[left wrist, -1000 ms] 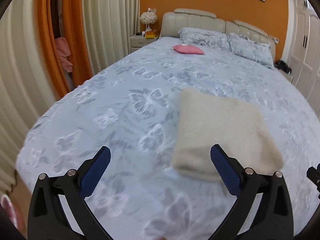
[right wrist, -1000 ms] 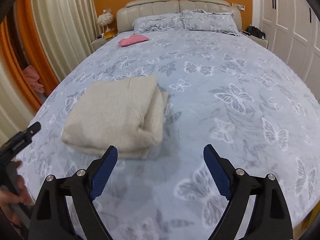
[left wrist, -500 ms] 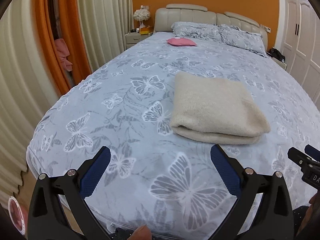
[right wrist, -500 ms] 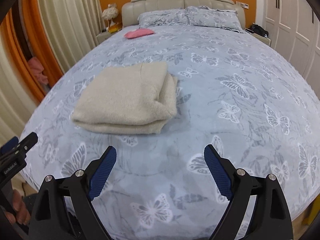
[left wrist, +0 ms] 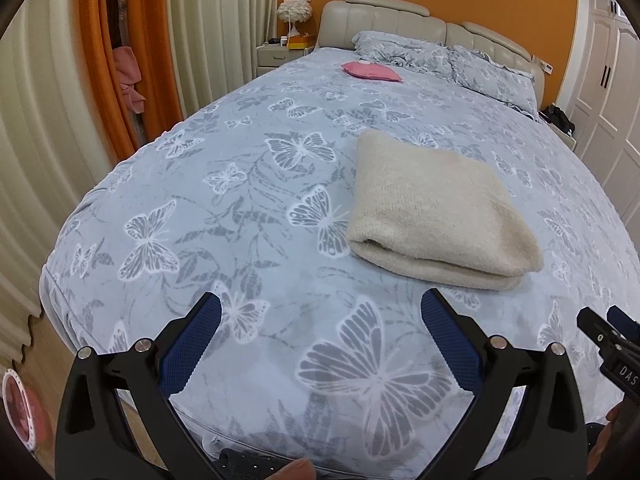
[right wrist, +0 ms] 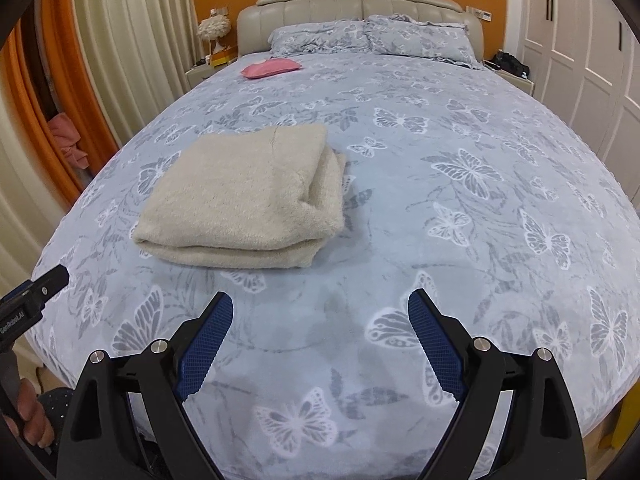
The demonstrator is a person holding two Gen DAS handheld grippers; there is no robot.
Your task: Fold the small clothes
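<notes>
A cream fleecy garment (left wrist: 432, 208) lies folded into a thick rectangle on the butterfly-print bed (left wrist: 240, 208); it also shows in the right wrist view (right wrist: 244, 196). My left gripper (left wrist: 320, 312) is open and empty, held above the bed's near edge, short of the garment. My right gripper (right wrist: 320, 312) is open and empty too, to the right of the garment and nearer the foot of the bed. Each gripper's tip shows at the edge of the other's view.
A pink pouch (right wrist: 272, 69) lies near the pillows (right wrist: 368, 36) at the headboard. Curtains (left wrist: 200, 32) and an orange drape hang at the left, a nightstand with a lamp (left wrist: 294, 12) beyond. White wardrobe doors (right wrist: 580, 52) line the right.
Both grippers have pulled back toward the foot of the bed, away from the folded garment, which has stayed in place. Both stay open.
</notes>
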